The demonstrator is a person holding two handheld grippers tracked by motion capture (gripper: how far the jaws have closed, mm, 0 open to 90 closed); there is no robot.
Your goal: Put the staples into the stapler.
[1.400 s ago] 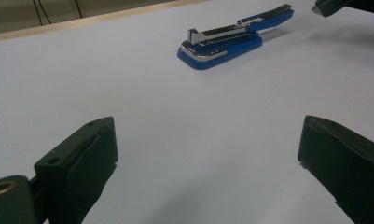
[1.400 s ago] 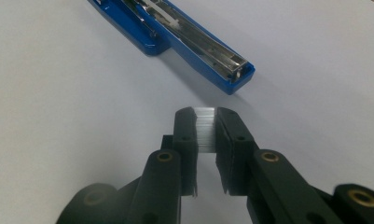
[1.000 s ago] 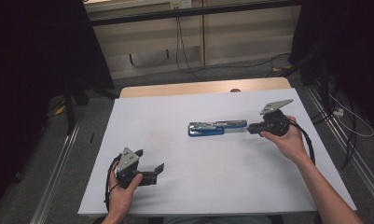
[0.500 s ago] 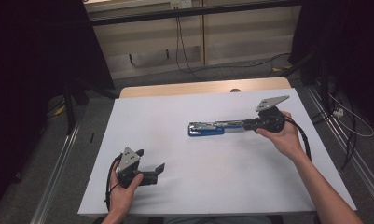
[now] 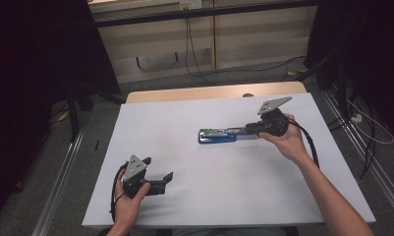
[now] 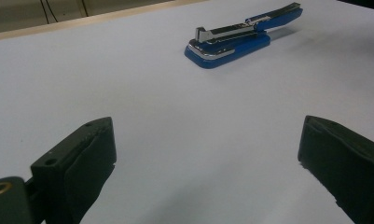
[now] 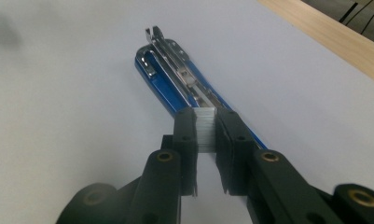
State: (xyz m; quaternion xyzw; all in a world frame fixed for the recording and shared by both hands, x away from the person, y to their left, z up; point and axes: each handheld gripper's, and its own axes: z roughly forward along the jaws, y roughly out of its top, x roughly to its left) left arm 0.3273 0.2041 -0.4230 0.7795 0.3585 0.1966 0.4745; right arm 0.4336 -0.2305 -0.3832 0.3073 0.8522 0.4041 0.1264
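On white table (image 5: 194,196), blue stapler (image 5: 217,135) lying open near middle. You pinching staple strip (image 7: 205,132) with right gripper (image 7: 206,140) over stapler, for loading. Left gripper (image 5: 161,180) spread wide, waiting near you.

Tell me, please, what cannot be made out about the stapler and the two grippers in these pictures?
- Stapler, right gripper view: its rear end is hidden behind the right gripper fingers, which clamp a strip of staples.
- Stapler, left gripper view: the far tip is cut off by the top edge.
- Left gripper, high view: open; the hand hides its lower body.
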